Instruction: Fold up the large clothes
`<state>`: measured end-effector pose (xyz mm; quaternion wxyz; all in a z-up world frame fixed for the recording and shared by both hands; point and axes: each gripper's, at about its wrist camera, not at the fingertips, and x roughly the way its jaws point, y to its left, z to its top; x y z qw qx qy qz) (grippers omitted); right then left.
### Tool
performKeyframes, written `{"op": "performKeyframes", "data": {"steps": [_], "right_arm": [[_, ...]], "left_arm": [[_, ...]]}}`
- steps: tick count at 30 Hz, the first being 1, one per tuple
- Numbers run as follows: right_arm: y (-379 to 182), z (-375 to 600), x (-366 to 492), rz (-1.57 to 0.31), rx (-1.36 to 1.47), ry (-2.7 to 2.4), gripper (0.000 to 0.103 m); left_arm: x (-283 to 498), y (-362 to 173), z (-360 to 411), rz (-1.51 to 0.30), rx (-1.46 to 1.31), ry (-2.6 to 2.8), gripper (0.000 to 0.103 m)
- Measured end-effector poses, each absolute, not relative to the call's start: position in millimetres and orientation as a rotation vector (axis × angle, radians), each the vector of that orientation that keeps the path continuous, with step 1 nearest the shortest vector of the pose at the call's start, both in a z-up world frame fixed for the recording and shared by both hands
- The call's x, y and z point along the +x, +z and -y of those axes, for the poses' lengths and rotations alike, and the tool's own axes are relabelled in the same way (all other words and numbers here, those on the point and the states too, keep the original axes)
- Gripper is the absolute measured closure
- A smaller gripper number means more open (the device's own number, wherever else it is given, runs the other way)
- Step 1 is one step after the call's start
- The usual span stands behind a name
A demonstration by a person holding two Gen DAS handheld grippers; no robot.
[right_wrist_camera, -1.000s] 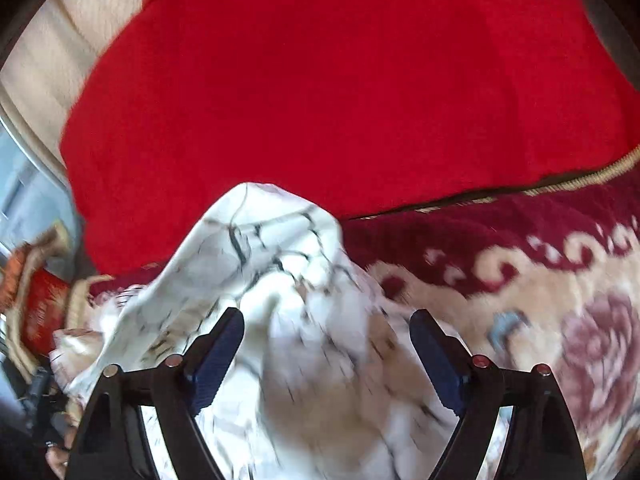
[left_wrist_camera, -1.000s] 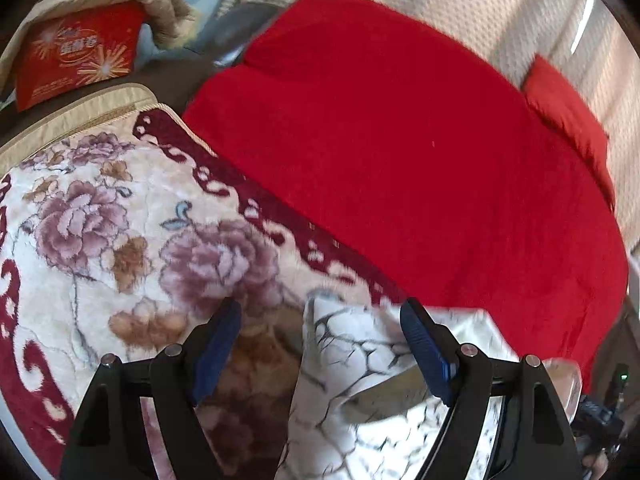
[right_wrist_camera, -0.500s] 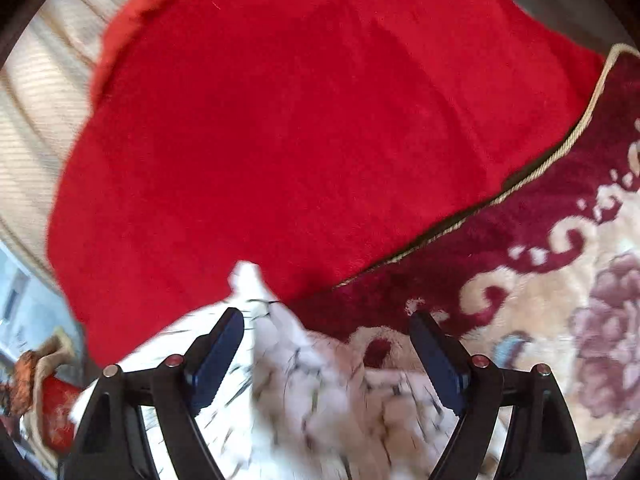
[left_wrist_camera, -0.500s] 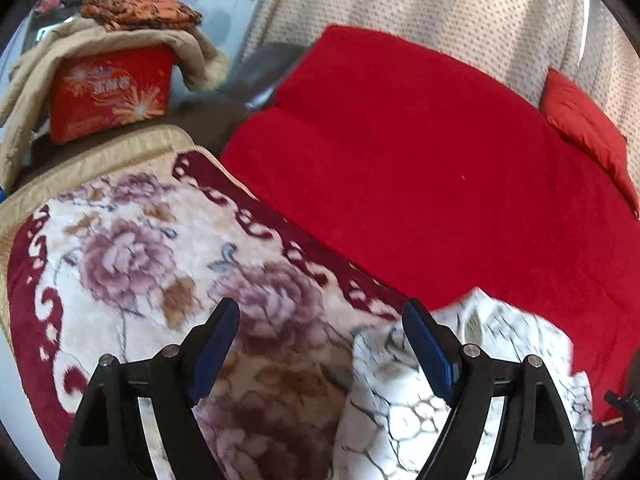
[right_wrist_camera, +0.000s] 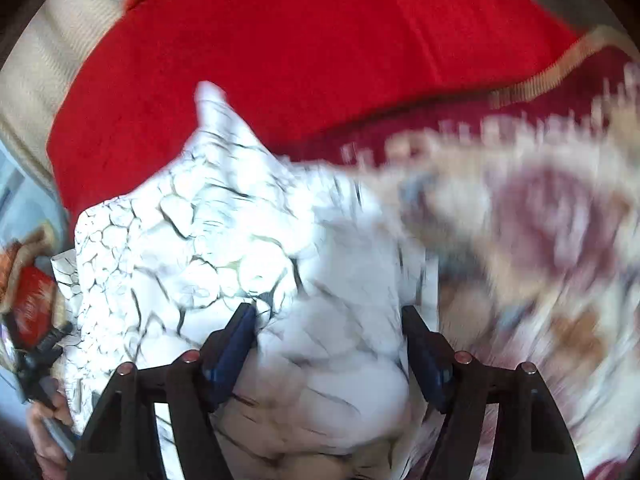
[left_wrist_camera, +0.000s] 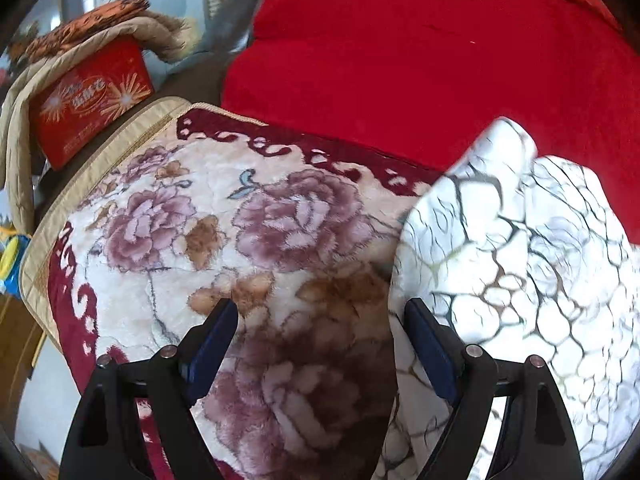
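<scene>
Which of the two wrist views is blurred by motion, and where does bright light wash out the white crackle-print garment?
Right wrist view: heavy motion smear across the floral blanket, and the white garment glares near its centre. Left wrist view: mostly sharp; the floral blanket shows crisp flowers, the garment is bright and slightly soft, and fisheye bends the edges.

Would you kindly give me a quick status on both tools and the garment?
Left tool open over floral blanket. Right tool open, white crackle-print garment bunched between its fingers. Nothing blocking.
</scene>
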<state>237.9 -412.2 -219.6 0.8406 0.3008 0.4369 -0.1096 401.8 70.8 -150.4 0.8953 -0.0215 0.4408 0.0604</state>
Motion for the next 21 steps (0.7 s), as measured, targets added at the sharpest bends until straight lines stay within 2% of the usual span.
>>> {"op": "performKeyframes", "data": {"steps": [7, 11, 13, 14, 17, 21], "right_arm": [[-215.1, 418.4, 218.7, -0.945, 0.684, -0.241, 0.029], [-187.6, 417.4, 206.9, -0.842, 0.705, -0.235, 0.03], [-160.3, 409.5, 209.4, -0.767, 0.648, -0.205, 0.03], [-152.4, 405.2, 212.6, -0.743, 0.622, -0.188, 0.03], [-140.1, 397.9, 234.3, -0.702, 0.617, -0.114, 0.03], [-140.5, 400.8, 269.8, -0.705, 0.644, -0.081, 0.036]], "left_arm": [[356.1, -115.9, -50.6, -0.754, 0.032, 0.049, 0.018], [318.4, -89.3, -28.4, -0.63, 0.081, 0.002, 0.017], [305.7, -85.9, -17.8, -0.588, 0.108, -0.028, 0.01], [303.1, -88.3, -13.2, -0.588, 0.121, -0.036, 0.005], [313.6, -111.7, -3.7, -0.681, 0.141, -0.045, 0.005], [342.3, -161.3, 8.4, -0.861, 0.242, 0.014, 0.005]]}}
